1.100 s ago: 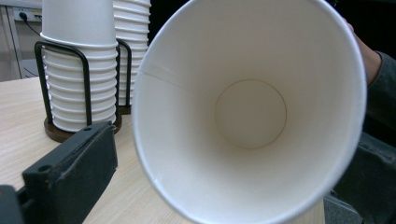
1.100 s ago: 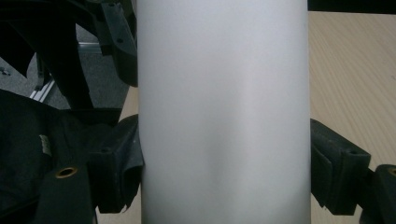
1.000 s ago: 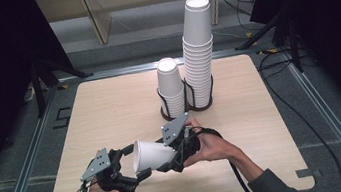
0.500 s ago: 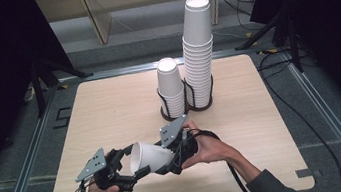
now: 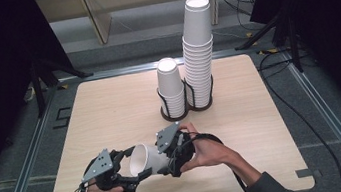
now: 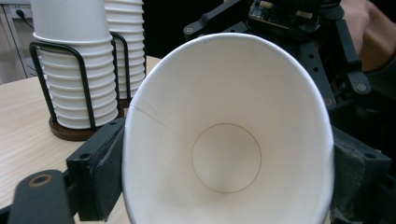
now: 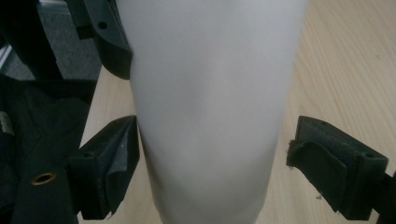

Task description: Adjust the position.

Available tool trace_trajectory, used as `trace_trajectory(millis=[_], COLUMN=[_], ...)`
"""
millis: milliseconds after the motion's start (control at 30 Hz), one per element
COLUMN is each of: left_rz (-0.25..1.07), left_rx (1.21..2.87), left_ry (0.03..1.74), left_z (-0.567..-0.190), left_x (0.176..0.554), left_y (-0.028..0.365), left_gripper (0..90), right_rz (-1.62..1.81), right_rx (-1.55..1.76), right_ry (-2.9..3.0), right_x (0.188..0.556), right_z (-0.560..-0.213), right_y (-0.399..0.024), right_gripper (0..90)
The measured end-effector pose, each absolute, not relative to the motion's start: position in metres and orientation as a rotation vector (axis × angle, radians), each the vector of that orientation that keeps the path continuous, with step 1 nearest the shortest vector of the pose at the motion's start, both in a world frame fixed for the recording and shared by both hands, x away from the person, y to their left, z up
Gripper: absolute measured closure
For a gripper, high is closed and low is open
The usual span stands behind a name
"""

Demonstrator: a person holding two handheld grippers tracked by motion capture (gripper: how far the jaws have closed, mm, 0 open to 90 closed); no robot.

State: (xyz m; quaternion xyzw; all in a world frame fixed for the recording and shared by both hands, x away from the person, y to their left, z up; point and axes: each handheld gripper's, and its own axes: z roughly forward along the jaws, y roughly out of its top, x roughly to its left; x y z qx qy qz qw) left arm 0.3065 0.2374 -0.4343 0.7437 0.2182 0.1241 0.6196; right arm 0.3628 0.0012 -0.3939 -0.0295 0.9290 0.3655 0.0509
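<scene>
Table evenly lit, surroundings dark; close cup (image 7: 210,107) soft, slightly blurred

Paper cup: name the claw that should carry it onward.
Left. The left claw has just been closing with the paper cup between its jaws, pads pressing its rim on both sides. The right claw is open, one pad clear of the cup's wall.

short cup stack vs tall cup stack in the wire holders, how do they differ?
Height: the tall stack rises well above the short stack. Place: in the high view the short stack stands left of the tall stack, side by side. Shared: both are nested white paper cups, upside down, each upright in a black wire holder on the table.
</scene>
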Motion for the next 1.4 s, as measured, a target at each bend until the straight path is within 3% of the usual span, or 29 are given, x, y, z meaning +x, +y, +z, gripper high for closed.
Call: trace_trajectory(millis=[267,733,1100,1400], left_rz=[0.281,0.240,0.227,0.225], left_rx=[1.721,1.480,1.465,1.456], left_ry=[0.464,0.540,0.578,0.567], left_z=[-0.433,-0.435,-0.438,-0.437], left_x=[0.304,0.307,0.308,0.307], left_y=[0.232,0.247,0.240,0.238], left_gripper=[12.1,8.9,3.3,9.9], right_rz=[1.082,1.352,1.481,1.523], right_rx=[-0.168,-0.078,-0.055,-0.051], right_ry=[2.876,2.805,2.755,2.778], right_x=[0.358,0.371,0.372,0.368], right_z=[-0.405,-0.395,-0.395,-0.402], right_y=[0.011,-0.006,-0.004,0.006], right_gripper=[21.9,22.7,22.5,22.3])
